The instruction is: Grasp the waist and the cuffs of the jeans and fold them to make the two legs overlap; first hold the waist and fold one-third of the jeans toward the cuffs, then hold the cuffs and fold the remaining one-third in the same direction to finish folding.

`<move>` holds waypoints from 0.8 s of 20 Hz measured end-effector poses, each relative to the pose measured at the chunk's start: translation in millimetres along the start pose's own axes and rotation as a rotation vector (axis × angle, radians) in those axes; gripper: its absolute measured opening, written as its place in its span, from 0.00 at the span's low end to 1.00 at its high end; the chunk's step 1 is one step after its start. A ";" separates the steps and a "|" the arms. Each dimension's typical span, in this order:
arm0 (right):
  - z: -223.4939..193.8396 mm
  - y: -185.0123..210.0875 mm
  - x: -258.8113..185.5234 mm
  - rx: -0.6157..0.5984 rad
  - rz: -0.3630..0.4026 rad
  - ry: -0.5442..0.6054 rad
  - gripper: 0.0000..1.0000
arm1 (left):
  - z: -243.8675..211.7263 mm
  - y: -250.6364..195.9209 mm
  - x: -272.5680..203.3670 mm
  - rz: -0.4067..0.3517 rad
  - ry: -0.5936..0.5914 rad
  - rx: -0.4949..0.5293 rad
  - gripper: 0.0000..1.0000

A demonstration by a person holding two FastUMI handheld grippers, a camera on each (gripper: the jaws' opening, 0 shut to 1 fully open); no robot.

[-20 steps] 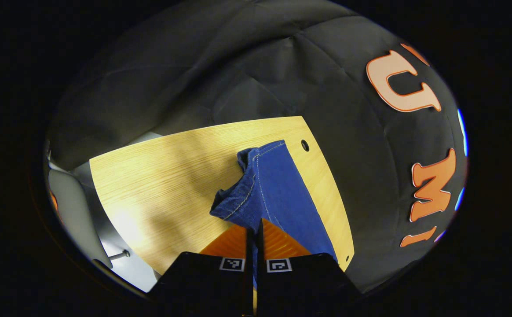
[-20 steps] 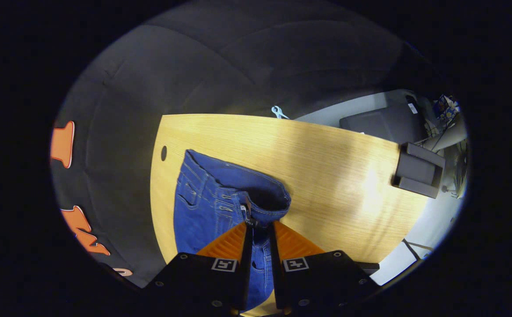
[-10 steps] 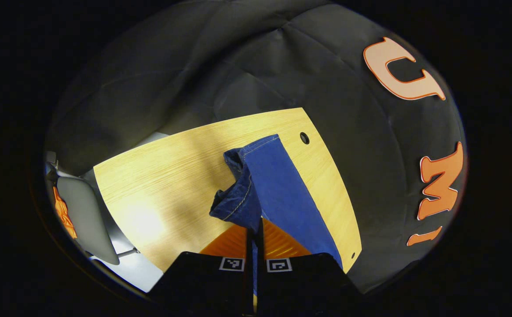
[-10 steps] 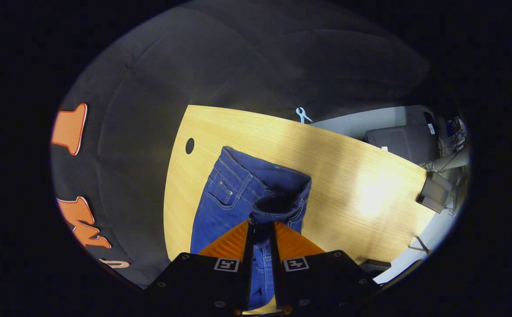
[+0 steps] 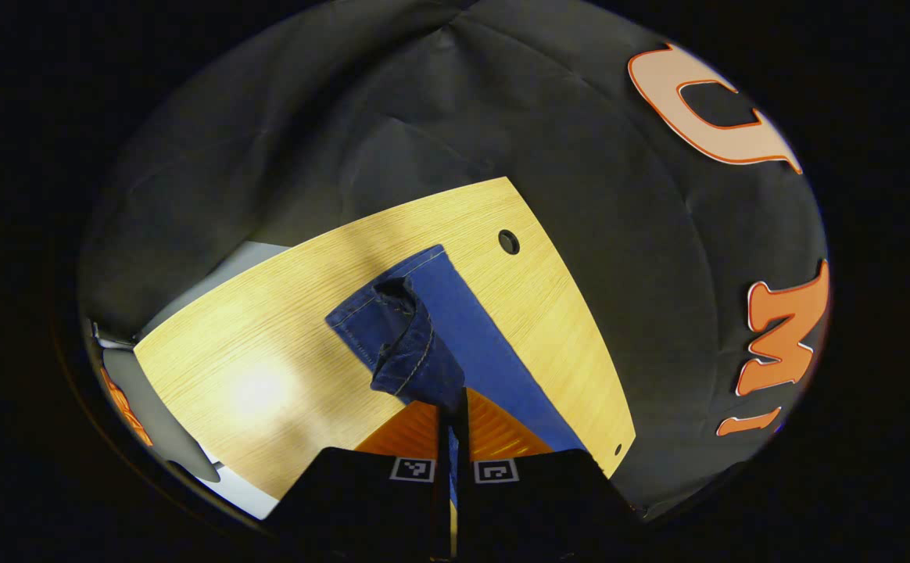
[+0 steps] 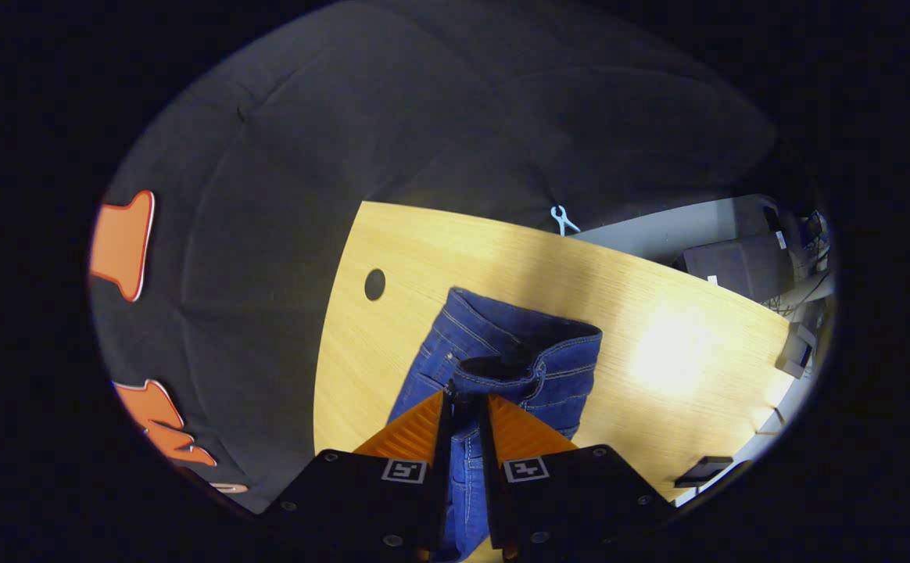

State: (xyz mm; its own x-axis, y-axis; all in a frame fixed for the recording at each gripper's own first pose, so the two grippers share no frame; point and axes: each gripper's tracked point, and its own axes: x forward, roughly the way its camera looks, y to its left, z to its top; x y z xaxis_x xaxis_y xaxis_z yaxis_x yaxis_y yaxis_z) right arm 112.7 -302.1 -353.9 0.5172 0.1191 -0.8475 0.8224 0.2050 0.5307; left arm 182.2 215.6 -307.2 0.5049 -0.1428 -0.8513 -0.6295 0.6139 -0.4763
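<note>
The wooden surface (image 5: 283, 328) is the biggest thing here, a pale wood top with a round cable hole (image 5: 508, 242) near its far corner. Across it lie the blue jeans (image 5: 471, 344), stretched along the edge nearest the black cloth wall. At one end, the left claw (image 5: 452, 407) has its fingers pressed nearly together on a cuff (image 5: 400, 344), lifting that leg end off the wood so it curls back on itself. At the other end, in the right gripper view, the jeans (image 6: 502, 367) show their waist (image 6: 529, 356), bunched and gaping open. The right claw (image 6: 464, 403) is pinched narrow on the waistband, denim running down between its fingers. Beyond, a small light-blue clip (image 6: 562, 220) sits at the surface's far edge.
</note>
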 end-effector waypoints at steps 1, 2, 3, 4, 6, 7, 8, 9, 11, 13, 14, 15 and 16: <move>3.7 14.0 7.0 0.006 0.008 -0.003 0.22 | 9.9 -7.0 8.0 0.001 0.002 -0.002 0.04; 7.7 20.6 12.4 0.011 0.003 -0.005 0.22 | 20.0 -11.6 15.9 -0.001 0.007 -0.005 0.04; 11.0 23.8 17.2 0.016 -0.009 -0.008 0.22 | 28.3 -12.4 22.3 0.017 0.018 -0.009 0.04; 14.3 30.2 23.8 0.032 -0.012 -0.013 0.22 | 36.0 -10.6 31.3 0.031 0.024 -0.024 0.04; 18.3 43.4 42.1 0.053 -0.019 -0.013 0.22 | 51.7 -0.9 48.5 0.069 0.045 -0.078 0.04; 20.9 50.4 50.8 0.066 -0.025 -0.013 0.22 | 54.6 4.2 56.0 0.089 0.068 -0.122 0.04; 24.2 58.3 61.1 0.074 -0.026 -0.018 0.22 | 57.8 9.5 63.1 0.104 0.078 -0.162 0.04; 26.0 65.7 71.8 0.069 -0.033 -0.018 0.22 | 61.3 13.3 72.0 0.119 0.090 -0.197 0.04; 26.0 83.2 86.2 0.036 -0.042 -0.021 0.21 | 55.8 29.0 86.0 0.192 0.140 -0.240 0.04; 20.3 96.8 102.6 0.043 -0.046 -0.013 0.21 | 48.1 46.8 110.4 0.265 0.189 -0.276 0.04; 16.7 103.8 109.1 0.056 -0.036 -0.001 0.21 | 40.4 53.1 111.4 0.296 0.219 -0.296 0.04; 14.4 113.1 116.0 0.069 -0.009 -0.002 0.21 | 44.8 48.6 118.8 0.274 0.215 -0.292 0.05; 13.8 122.3 120.1 0.068 0.017 0.000 0.21 | 53.2 40.8 125.1 0.234 0.195 -0.252 0.05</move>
State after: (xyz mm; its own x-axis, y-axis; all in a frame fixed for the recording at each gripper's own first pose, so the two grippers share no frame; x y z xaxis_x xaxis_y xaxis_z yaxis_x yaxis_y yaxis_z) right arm 278.6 -276.2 -390.7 0.5312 0.1222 -0.8384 0.8278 0.1362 0.5443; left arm 251.1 264.2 -421.5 0.2246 -0.1811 -0.9575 -0.8517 0.4409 -0.2832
